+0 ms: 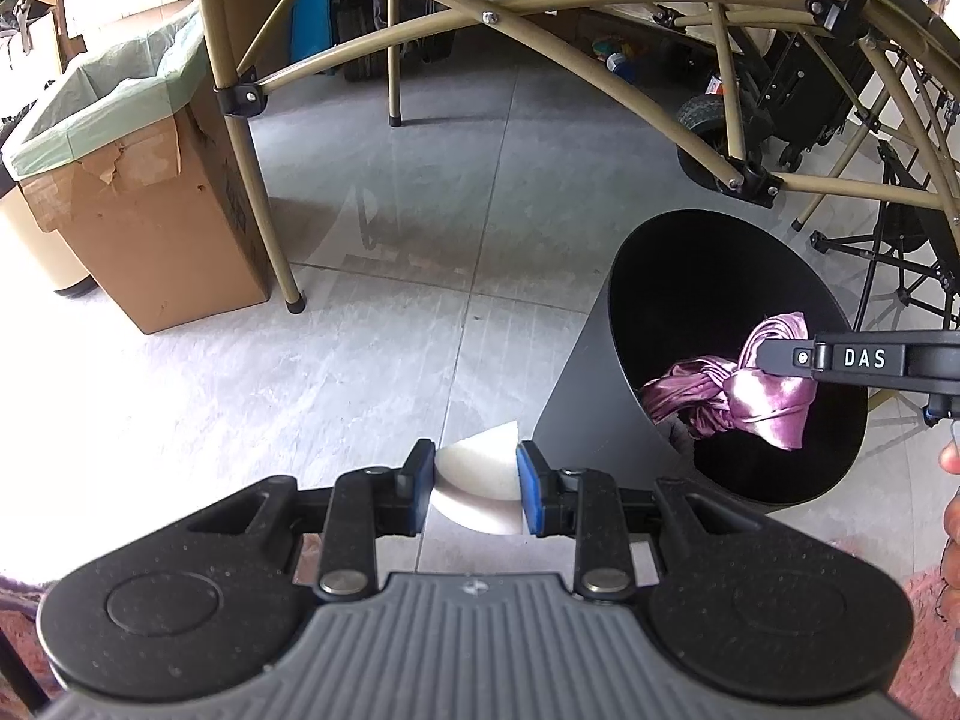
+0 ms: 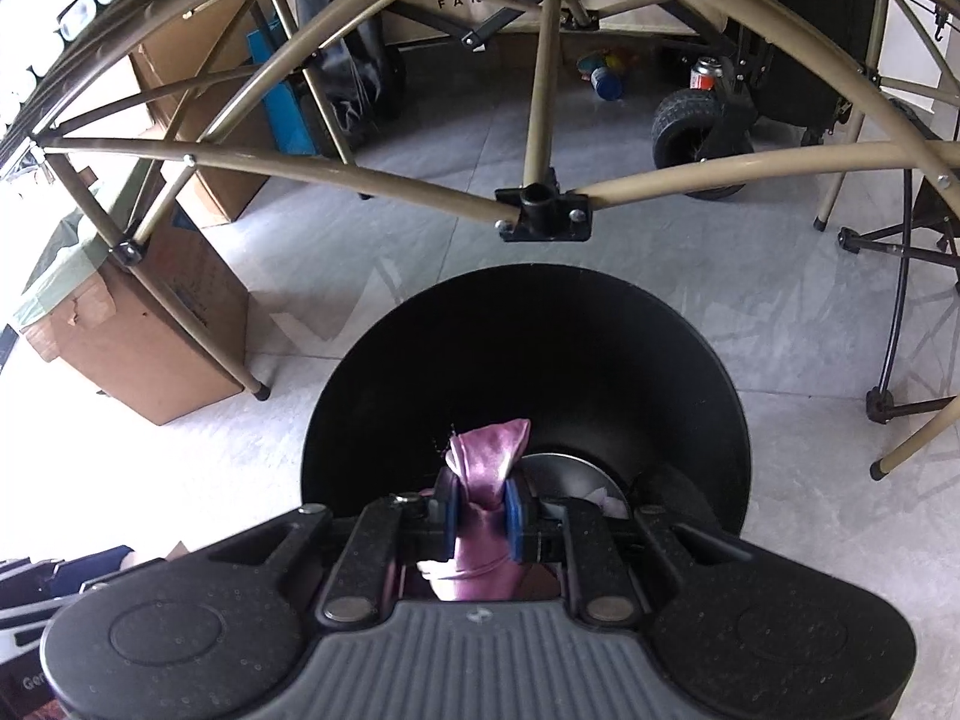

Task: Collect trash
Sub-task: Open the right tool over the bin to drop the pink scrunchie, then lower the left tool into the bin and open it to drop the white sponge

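My left gripper (image 1: pixel 475 487) is shut on a folded white pad (image 1: pixel 477 483), held above the tiled floor just left of a black round bin (image 1: pixel 600 330). In the left wrist view the right gripper (image 1: pixel 780 357) reaches in from the right over the bin's mouth, shut on a knotted shiny purple cloth (image 1: pixel 738 399) that hangs inside the opening. In the right wrist view the right gripper (image 2: pixel 483 517) pinches that purple cloth (image 2: pixel 489 459) between its blue pads, right above the black bin (image 2: pixel 540 360). Something pale lies at the bin's bottom.
A cardboard box lined with a green bag (image 1: pixel 108 138) stands at the left. Tan folding-frame legs (image 1: pixel 264 180) cross the floor behind the bin. A cart wheel (image 2: pixel 690 138) and cans (image 2: pixel 606 81) sit further back. A hand (image 1: pixel 951 510) shows at the right edge.
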